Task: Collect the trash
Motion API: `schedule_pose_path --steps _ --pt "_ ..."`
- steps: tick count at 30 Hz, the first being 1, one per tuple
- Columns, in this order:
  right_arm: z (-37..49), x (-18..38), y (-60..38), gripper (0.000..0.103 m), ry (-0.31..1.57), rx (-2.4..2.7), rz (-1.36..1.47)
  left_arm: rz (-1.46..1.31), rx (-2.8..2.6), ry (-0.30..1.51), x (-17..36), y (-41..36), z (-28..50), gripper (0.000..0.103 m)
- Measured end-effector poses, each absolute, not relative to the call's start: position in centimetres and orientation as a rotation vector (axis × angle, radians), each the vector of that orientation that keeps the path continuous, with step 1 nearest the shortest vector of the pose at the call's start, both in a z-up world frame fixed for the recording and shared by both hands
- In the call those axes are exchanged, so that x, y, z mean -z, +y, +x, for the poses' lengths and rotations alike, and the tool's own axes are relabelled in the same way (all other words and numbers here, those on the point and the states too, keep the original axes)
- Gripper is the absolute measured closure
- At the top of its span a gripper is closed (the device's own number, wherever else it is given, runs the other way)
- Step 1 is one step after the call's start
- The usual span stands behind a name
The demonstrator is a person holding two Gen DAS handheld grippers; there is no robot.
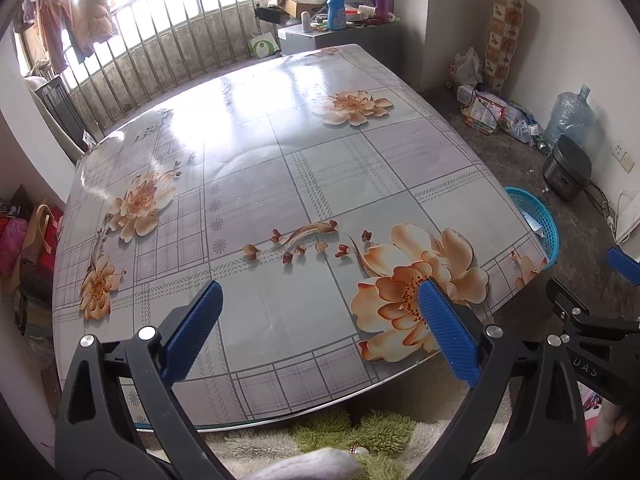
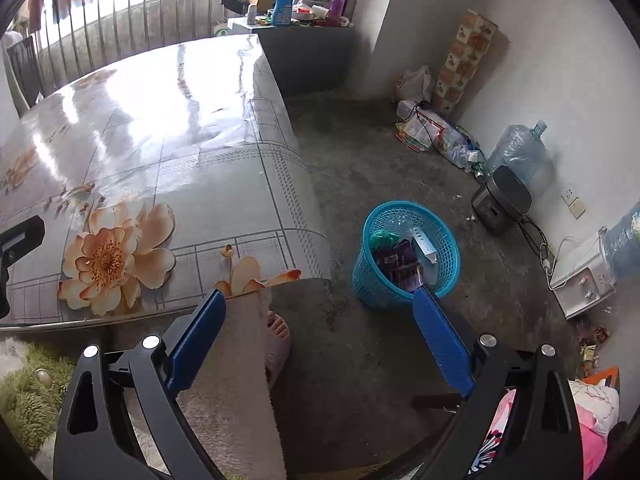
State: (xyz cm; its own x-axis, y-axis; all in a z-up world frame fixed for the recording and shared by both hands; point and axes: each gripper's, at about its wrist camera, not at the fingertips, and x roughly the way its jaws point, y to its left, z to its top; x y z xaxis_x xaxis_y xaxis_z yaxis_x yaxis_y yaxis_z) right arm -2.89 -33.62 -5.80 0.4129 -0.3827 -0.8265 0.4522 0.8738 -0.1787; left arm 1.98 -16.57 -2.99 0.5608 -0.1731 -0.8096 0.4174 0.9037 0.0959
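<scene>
A blue plastic basket stands on the floor beside the table's right corner, holding purple wrappers, a white box and a green wad. Its rim peeks out past the table edge in the left wrist view. My right gripper hangs open above the floor just in front of the basket, nothing between its blue pads. My left gripper is open over the near edge of the flowered table, holding nothing. The right gripper's black frame shows at the right of the left wrist view.
A rice cooker, a water jug, a white appliance with cables and loose bags line the right wall. A cluttered cabinet stands behind the table. A person's slippered foot and fuzzy clothing sit below.
</scene>
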Motion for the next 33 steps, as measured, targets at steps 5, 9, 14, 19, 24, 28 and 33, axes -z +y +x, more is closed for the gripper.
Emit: schedule_pose_path --steps 5,9,14,19,24,28,33 --pt "-3.12 5.91 -34.18 0.011 1.019 0.532 0.085 0.308 0.356 0.913 3.03 -16.86 2.01 0.009" --pt "-3.23 5.95 -34.19 0.011 1.018 0.533 0.088 0.315 0.358 0.912 3.04 -16.97 1.92 0.009" --pt "-3.25 5.93 -34.22 0.011 1.017 0.532 0.087 0.321 0.362 0.91 3.08 -16.96 1.78 0.009" --pt "-3.24 5.96 -34.3 0.011 1.017 0.534 0.084 0.319 0.359 0.908 3.1 -16.87 1.78 0.009" --pt "-3.28 5.86 -34.02 0.011 1.016 0.537 0.078 0.319 0.361 0.908 3.09 -16.85 1.8 0.009" --pt "-3.24 5.76 -33.9 0.011 1.017 0.537 0.073 0.32 0.362 0.909 3.11 -16.83 1.8 0.009" --pt "-3.18 5.71 -33.77 0.011 1.019 0.535 0.073 0.319 0.362 0.909 3.13 -16.8 1.8 0.009"
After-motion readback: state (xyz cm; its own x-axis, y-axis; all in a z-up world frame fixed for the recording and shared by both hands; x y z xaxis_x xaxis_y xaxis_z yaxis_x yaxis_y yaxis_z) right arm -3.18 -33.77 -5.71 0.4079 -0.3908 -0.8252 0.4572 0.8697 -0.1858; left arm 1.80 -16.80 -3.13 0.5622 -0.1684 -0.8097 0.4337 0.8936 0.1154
